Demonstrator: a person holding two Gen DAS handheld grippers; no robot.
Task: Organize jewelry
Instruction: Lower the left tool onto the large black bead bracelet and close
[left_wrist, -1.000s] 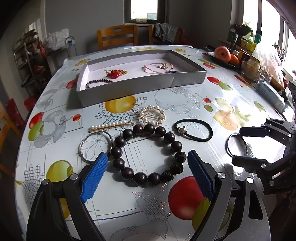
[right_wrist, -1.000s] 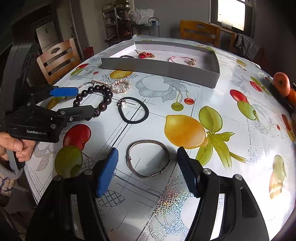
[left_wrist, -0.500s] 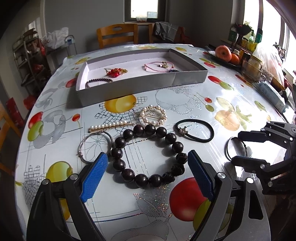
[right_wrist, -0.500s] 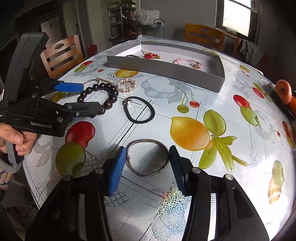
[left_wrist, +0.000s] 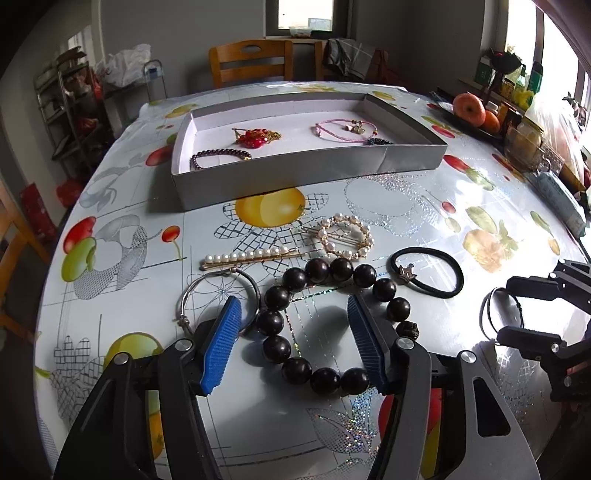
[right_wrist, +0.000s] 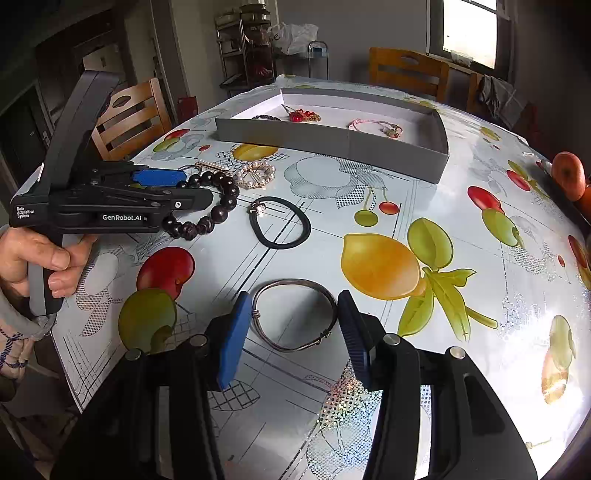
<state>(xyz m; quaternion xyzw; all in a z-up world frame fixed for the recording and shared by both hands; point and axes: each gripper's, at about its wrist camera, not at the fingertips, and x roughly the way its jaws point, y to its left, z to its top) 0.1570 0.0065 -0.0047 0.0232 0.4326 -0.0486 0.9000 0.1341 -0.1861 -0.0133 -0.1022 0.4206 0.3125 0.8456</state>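
Indoors, a fruit-print table (left_wrist: 424, 206) is seen among wooden chairs (left_wrist: 251, 62), bearing a grey tray (left_wrist: 310, 173). Left gripper (left_wrist: 293, 341) jaws, just narrowed, stand apart across the bead bracelet (left_wrist: 332, 321). Right gripper (right_wrist: 291, 332) pads are closed against the bangle (right_wrist: 295, 314).

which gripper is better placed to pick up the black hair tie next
Neither is free: the left gripper straddles the dark bead bracelet, the right gripper the silver bangle. The black hair tie lies nearer the left.
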